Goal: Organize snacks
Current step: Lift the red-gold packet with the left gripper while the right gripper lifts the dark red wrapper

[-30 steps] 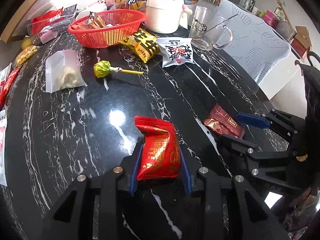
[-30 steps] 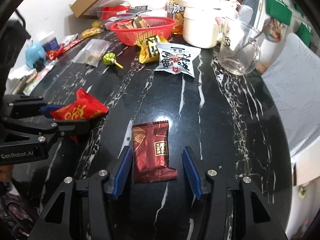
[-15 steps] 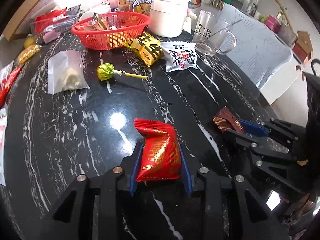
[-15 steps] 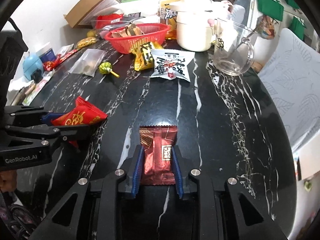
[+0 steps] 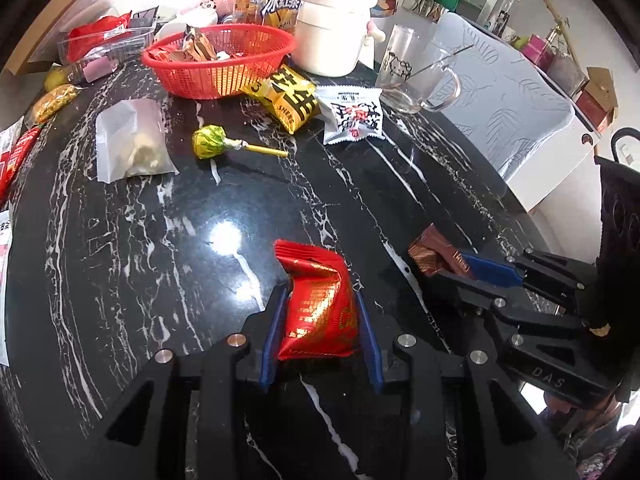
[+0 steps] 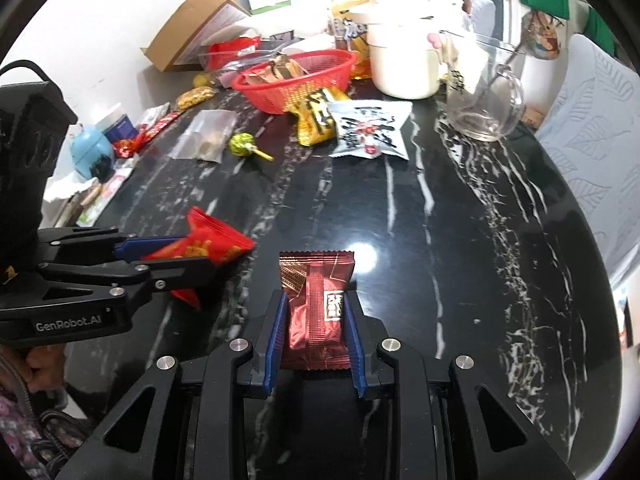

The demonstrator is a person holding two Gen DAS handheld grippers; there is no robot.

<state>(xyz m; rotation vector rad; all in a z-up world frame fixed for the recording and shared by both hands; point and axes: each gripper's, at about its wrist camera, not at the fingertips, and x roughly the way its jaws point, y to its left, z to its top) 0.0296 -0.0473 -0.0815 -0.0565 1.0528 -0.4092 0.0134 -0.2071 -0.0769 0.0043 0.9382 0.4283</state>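
Where a second ago the right gripper (image 6: pixel 314 328) stood wide around the dark red packet (image 6: pixel 316 312) lying flat on the desk (image 6: pixel 460 220), its fingers (image 6: pixel 276 340) are now clenched on the packet's sides, the wrapper buckled and raised between them. Left gripper (image 5: pixel 322 320): unchanged, fingers grasping the red snack packet (image 5: pixel 320 312) just above the desk. Red basket (image 5: pixel 220 60), holding a few wrappers: far side, unmoved. Yellow packet (image 5: pixel 288 98), white packet (image 5: pixel 354 114), lollipop (image 5: pixel 212 142): loose before the basket, as before.
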